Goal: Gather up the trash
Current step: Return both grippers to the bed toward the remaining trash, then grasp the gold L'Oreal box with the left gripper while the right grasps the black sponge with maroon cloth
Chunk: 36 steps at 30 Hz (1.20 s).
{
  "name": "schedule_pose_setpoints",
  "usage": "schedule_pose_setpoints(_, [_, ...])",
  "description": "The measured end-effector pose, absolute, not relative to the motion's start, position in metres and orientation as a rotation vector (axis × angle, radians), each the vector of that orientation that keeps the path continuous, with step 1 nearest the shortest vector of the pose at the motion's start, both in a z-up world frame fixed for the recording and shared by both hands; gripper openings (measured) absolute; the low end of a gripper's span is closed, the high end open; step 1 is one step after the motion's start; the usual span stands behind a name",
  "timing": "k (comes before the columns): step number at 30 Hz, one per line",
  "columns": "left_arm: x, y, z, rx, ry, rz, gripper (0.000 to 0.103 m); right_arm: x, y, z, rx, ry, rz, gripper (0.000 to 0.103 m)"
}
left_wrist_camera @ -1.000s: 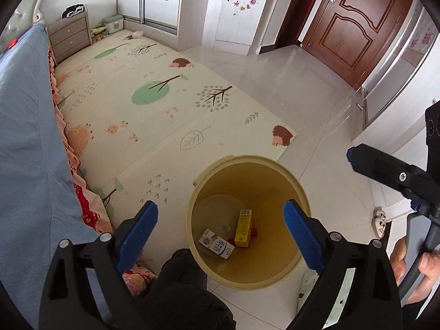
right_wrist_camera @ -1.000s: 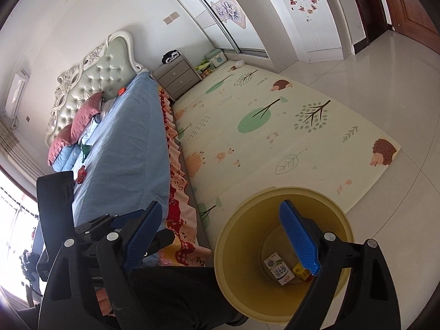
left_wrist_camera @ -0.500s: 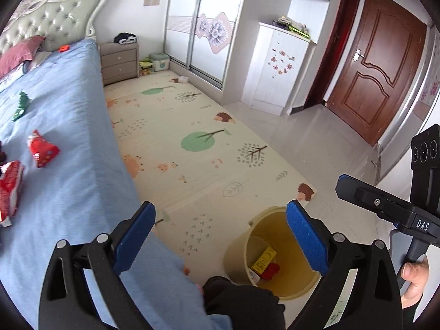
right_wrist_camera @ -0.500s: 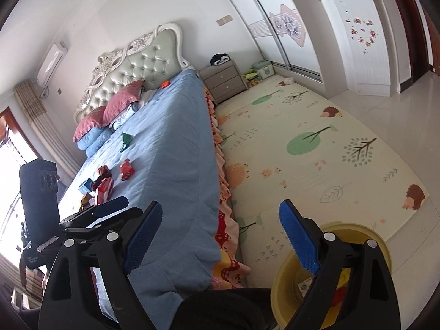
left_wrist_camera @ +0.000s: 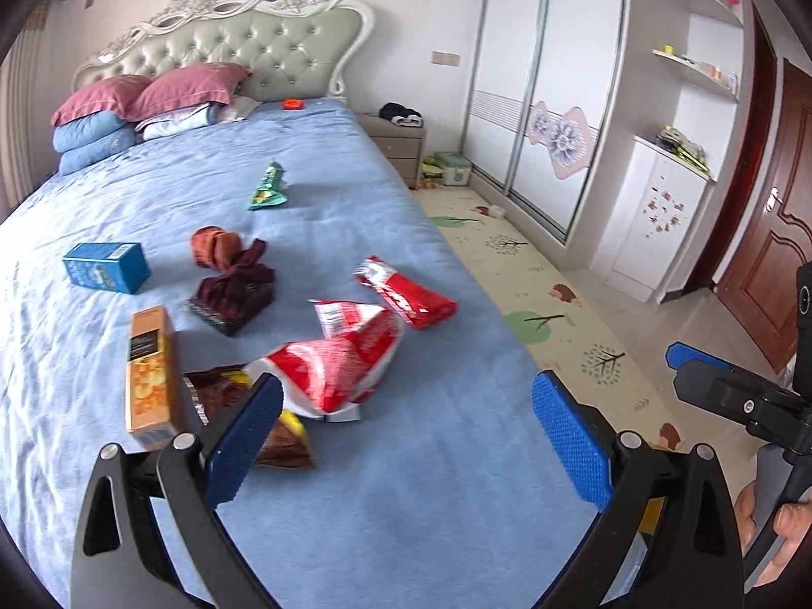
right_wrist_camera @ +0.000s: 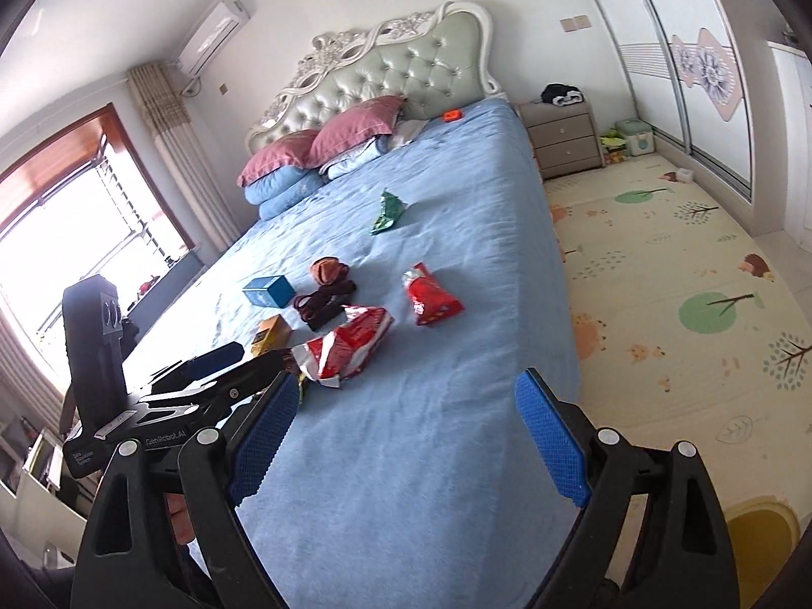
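Trash lies on the blue bed [left_wrist_camera: 406,507]: a crumpled red-and-white bag [left_wrist_camera: 335,360], a red packet [left_wrist_camera: 406,294], an orange box [left_wrist_camera: 149,370], a brown wrapper [left_wrist_camera: 238,406], a dark wrapper [left_wrist_camera: 233,294], a blue box [left_wrist_camera: 106,266] and a green packet [left_wrist_camera: 267,188]. My left gripper [left_wrist_camera: 406,436] is open and empty above the bed's near end, just short of the red bag. My right gripper [right_wrist_camera: 406,441] is open and empty over the bed edge. The red bag [right_wrist_camera: 350,345] and red packet [right_wrist_camera: 431,297] also show in the right wrist view. The yellow bin [right_wrist_camera: 761,533] is on the floor at lower right.
Pillows [left_wrist_camera: 152,96] and a tufted headboard [left_wrist_camera: 254,45] stand at the far end. A nightstand [left_wrist_camera: 401,142], sliding wardrobe [left_wrist_camera: 538,91] and brown door [left_wrist_camera: 771,254] line the right side. A patterned play mat [right_wrist_camera: 685,304] covers the floor beside the bed.
Both grippers have swung up and left, from over the yellow bin to the bed with its trash. Both stay open and empty.
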<state>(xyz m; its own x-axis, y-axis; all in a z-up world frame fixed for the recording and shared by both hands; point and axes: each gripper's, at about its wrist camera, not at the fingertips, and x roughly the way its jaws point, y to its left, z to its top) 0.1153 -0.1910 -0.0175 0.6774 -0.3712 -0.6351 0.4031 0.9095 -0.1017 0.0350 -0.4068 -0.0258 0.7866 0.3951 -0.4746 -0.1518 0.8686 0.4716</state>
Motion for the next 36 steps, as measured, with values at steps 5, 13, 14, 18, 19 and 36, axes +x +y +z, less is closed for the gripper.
schedule_pose_setpoints(5, [0.139, -0.138, -0.025, 0.018, 0.713, -0.320, 0.098, 0.067, -0.363, -0.016, 0.391, 0.601, 0.378, 0.085])
schedule_pose_setpoints(13, [0.185, -0.084, -0.048, -0.072, 0.789, -0.207, 0.098, 0.110, -0.315, -0.013, 0.353, 0.633, 0.463, 0.085])
schedule_pose_setpoints(14, [0.190, -0.082, -0.052, -0.079, 0.798, -0.203, 0.098, 0.114, -0.311, -0.014, 0.350, 0.636, 0.471, 0.085])
schedule_pose_setpoints(18, [0.208, -0.081, -0.065, -0.090, 0.834, -0.192, 0.098, 0.132, -0.299, -0.016, 0.346, 0.652, 0.489, 0.085])
schedule_pose_setpoints(19, [0.212, -0.081, -0.068, -0.094, 0.843, -0.192, 0.098, 0.137, -0.297, -0.017, 0.343, 0.657, 0.490, 0.085])
schedule_pose_setpoints(36, [0.250, -0.058, -0.098, -0.176, 0.936, -0.215, 0.050, 0.220, -0.241, -0.026, 0.311, 0.785, 0.494, 0.085])
